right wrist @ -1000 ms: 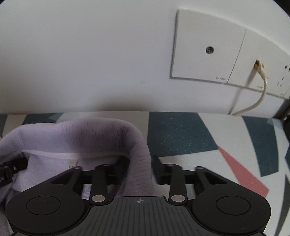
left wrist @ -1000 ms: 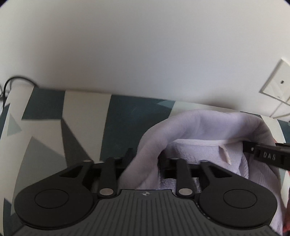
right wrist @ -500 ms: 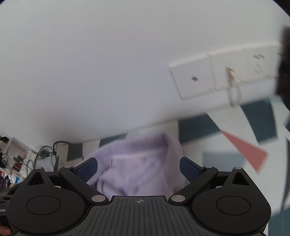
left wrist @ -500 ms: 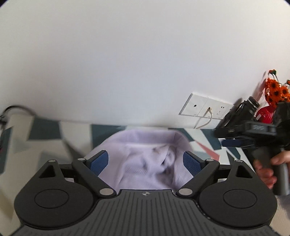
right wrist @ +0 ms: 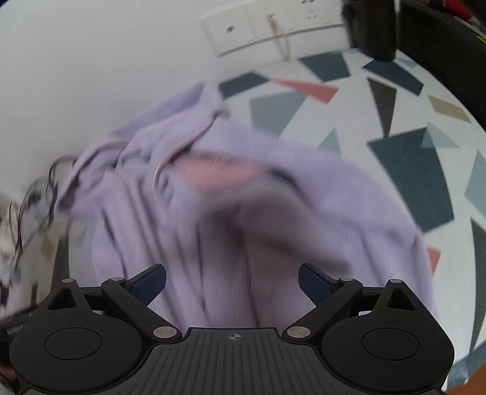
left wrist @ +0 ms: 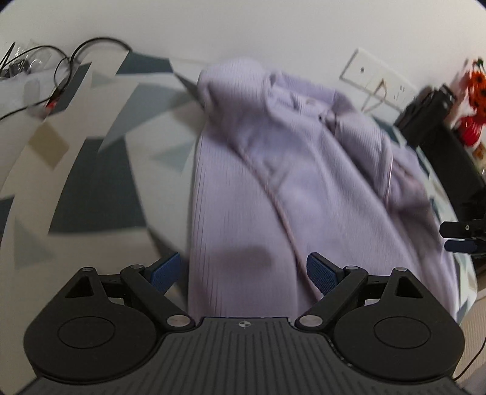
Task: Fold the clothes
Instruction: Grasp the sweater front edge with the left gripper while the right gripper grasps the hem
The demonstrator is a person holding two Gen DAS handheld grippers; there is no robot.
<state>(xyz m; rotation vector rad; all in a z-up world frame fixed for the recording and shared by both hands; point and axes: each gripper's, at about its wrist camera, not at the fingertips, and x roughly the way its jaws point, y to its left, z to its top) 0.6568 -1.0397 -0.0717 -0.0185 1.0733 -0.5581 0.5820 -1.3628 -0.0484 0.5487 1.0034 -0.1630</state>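
A lilac ribbed garment [left wrist: 258, 182] lies spread and rumpled on the patterned tablecloth [left wrist: 91, 182], its collar end bunched toward the wall. My left gripper [left wrist: 243, 273] hovers over the garment's near part, open, its blue pads [left wrist: 165, 270] wide apart and touching no cloth. In the right wrist view the same garment [right wrist: 303, 218] is blurred, with a pink patch near its middle. My right gripper [right wrist: 232, 282] hangs above it, jaws wide and closing slightly, nothing pressed between them. The right gripper's black body shows at the left view's right edge [left wrist: 461, 237].
A white wall with a socket plate and a plugged cable [right wrist: 258, 27] backs the table. Black cables [left wrist: 60, 70] lie at the far left corner. Orange flowers in a red pot [left wrist: 474, 91] and a dark object [right wrist: 373, 27] stand at the far right.
Both grippers let go of the garment's collar, opened wide and pulled back and up from the wall. The garment now lies flat on the table below them.
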